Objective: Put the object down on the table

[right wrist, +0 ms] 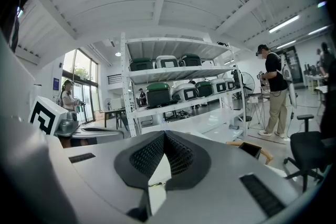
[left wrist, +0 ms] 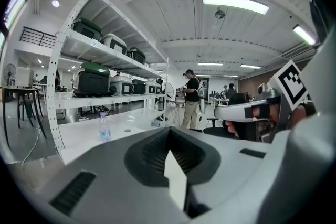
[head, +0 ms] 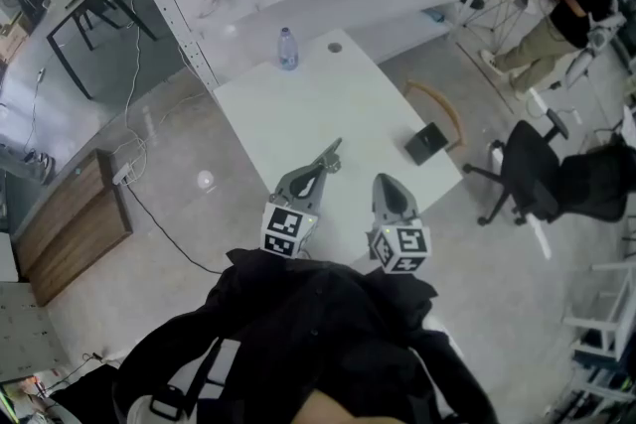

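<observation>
The left tool (head: 332,152) and the right tool (head: 387,182) hang over the near end of the white desk (head: 338,99), each with its jaws pressed together on nothing. The likeliest object, a water bottle (head: 288,49), stands upright at the desk's far end, well apart from both. Nothing seems left to release. A clean finish would lift the tools straight clear, not sweep them toward it. Two tools, one bottle, one desk, one black office chair (head: 527,172).

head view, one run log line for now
left gripper: shut, empty | right gripper: shut, empty | both over table | bottle: far end
</observation>
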`<state>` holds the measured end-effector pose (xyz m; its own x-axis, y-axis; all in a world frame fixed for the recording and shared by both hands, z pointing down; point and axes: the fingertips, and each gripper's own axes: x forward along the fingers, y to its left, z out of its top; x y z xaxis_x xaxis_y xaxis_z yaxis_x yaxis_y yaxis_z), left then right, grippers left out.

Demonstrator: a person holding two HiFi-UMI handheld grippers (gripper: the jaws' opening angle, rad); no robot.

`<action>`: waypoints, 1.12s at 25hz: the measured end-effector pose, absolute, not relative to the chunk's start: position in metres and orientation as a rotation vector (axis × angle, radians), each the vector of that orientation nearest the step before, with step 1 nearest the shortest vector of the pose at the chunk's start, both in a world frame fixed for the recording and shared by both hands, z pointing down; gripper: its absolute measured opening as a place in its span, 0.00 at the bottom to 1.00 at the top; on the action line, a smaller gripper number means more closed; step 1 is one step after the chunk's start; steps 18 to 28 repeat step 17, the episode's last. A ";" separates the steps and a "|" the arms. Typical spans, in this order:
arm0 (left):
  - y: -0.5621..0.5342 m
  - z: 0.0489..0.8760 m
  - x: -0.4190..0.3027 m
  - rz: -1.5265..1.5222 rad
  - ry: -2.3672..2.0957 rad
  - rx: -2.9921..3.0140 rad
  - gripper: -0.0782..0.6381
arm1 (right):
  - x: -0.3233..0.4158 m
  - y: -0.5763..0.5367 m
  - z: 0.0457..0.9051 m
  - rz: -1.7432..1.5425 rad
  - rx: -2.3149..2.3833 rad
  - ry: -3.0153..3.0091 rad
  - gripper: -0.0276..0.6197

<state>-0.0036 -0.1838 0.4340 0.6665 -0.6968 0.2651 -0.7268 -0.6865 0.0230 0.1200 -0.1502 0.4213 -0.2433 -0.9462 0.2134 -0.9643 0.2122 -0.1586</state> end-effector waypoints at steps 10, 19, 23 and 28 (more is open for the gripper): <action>-0.182 0.428 0.000 0.326 -1.180 2.776 0.11 | 0.123 -0.156 0.418 0.384 1.896 -2.406 0.05; -0.189 0.426 0.001 0.319 -1.189 2.778 0.11 | 0.126 -0.163 0.413 0.358 1.891 -2.410 0.05; -0.189 0.426 0.001 0.319 -1.189 2.778 0.11 | 0.126 -0.163 0.413 0.358 1.891 -2.410 0.05; -0.189 0.426 0.001 0.319 -1.189 2.778 0.11 | 0.126 -0.163 0.413 0.358 1.891 -2.410 0.05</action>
